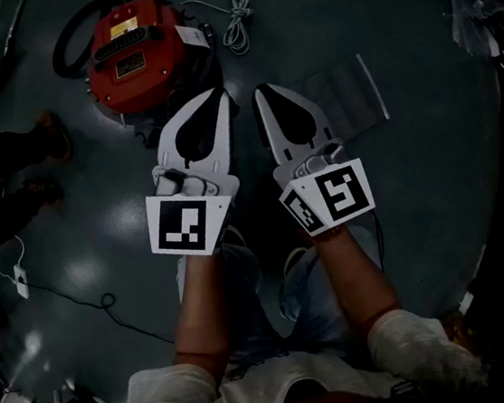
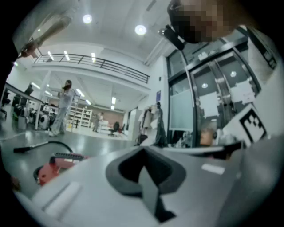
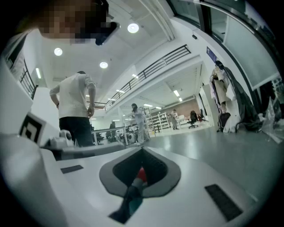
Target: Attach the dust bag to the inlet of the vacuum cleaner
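In the head view the red vacuum cleaner [image 1: 136,53] stands on the dark floor at the upper left, with a black hose curled at its left side. A flat grey dust bag [image 1: 345,91] lies on the floor to the right of it. My left gripper [image 1: 221,95] and right gripper [image 1: 260,93] are held side by side above the floor, pointing forward between the two. Both are shut with nothing in them. The left gripper view shows the shut left gripper [image 2: 143,148] and the vacuum cleaner [image 2: 54,165] low at the left. In the right gripper view the right gripper [image 3: 142,150] is shut too.
A coiled white cable [image 1: 237,20] lies right of the vacuum. Someone's shoes [image 1: 48,139] are at the left and a white plug with its cord [image 1: 20,279] lies lower left. Clutter [image 1: 476,18] sits at the top right. A person [image 3: 75,111] stands close by.
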`<state>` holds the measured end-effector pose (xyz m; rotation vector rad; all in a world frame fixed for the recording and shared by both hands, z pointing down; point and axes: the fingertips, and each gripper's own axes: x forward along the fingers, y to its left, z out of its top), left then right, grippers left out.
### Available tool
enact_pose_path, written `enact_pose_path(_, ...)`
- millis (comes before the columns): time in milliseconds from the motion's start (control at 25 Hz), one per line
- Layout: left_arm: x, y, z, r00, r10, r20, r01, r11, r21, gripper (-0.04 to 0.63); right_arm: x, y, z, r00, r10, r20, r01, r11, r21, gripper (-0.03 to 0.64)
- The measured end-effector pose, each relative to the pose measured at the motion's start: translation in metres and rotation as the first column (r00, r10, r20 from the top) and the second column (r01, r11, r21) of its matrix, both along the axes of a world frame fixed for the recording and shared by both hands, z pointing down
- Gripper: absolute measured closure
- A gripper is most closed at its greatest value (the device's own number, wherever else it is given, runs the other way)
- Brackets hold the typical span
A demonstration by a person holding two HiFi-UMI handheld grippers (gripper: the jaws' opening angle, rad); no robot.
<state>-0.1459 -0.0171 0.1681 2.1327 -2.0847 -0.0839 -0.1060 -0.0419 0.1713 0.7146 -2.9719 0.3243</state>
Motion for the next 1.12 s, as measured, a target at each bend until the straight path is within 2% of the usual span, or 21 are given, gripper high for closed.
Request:
enact_pose_path(120,-0.01,-0.012,-0.007,1.0,0.022,0.021,-0.023,0.999,0.042,0.592,-0.012,0.0,-0.023,0.999,-0.023,0.045,0.021,0.998,0.056,0.606)
enact_pose_path(200,-0.007,-0.019,-0.002,0.996,0.055,0.074,-0.058,0.997,0.041,0.592,-0.013,-0.006,-0.017,0.998,-0.026,0.063,0.021,0.997,0.078,0.606)
enact_pose_path(400,0.005,-0.033,0.011,0.976,0.113,0.188,-0.124,0.991,0.049,0.592,-0.011,-0.043,0.002,0.997,0.059,0.058,-0.064,0.994,0.094,0.606)
enact_pose_path(480,0.015,-0.046,0.003,0.961,0.156,0.23,-0.168,0.985,0.034,0.592,0.0,-0.057,-0.017,0.995,0.096,0.032,-0.1,0.982,0.158,0.606)
enact_pose_path(600,0.04,-0.077,-0.007,0.945,0.232,0.23,-0.249,0.967,0.049,0.591,0.035,-0.084,-0.031,0.993,0.105,-0.061,-0.088,0.968,0.233,0.606)
enact_pose_path(680,0.066,-0.099,0.003,0.907,0.316,0.279,-0.339,0.94,0.039,0.588,0.067,-0.106,-0.01,0.981,0.115,-0.159,-0.071,0.964,0.256,0.604)
enact_pose_path(760,0.102,-0.119,0.035,0.842,0.426,0.331,-0.442,0.897,-0.029,0.517,0.104,-0.123,0.035,0.952,0.146,-0.268,-0.079,0.966,0.244,0.604)
enact_pose_path(840,0.139,-0.132,0.086,0.766,0.531,0.363,-0.519,0.843,-0.14,0.486,0.14,-0.133,0.094,0.92,0.146,-0.365,-0.085,0.98,0.179,0.603)
enact_pose_path(920,0.169,-0.139,0.146,0.679,0.618,0.395,-0.558,0.785,-0.269,0.469,0.17,-0.134,0.158,0.881,0.117,-0.458,-0.078,0.992,0.104,0.587)
enact_pose_path(960,0.182,-0.139,0.176,0.625,0.661,0.416,-0.571,0.75,-0.335,0.466,0.182,-0.131,0.191,0.86,0.094,-0.502,-0.071,0.995,0.065,0.545)
enact_pose_path(1000,0.193,-0.137,0.207,0.554,0.707,0.44,-0.581,0.707,-0.404,0.459,0.193,-0.126,0.222,0.839,0.067,-0.541,-0.064,0.998,0.024,0.514)
enact_pose_path(1040,0.203,-0.133,0.237,0.466,0.753,0.465,-0.586,0.656,-0.476,0.446,0.202,-0.119,0.253,0.816,0.037,-0.577,-0.057,0.998,-0.018,0.492)
enact_pose_path(1120,0.219,-0.121,0.296,0.269,0.83,0.488,-0.575,0.545,-0.61,0.422,0.218,-0.097,0.312,0.759,-0.029,-0.651,-0.039,0.995,-0.089,0.474)
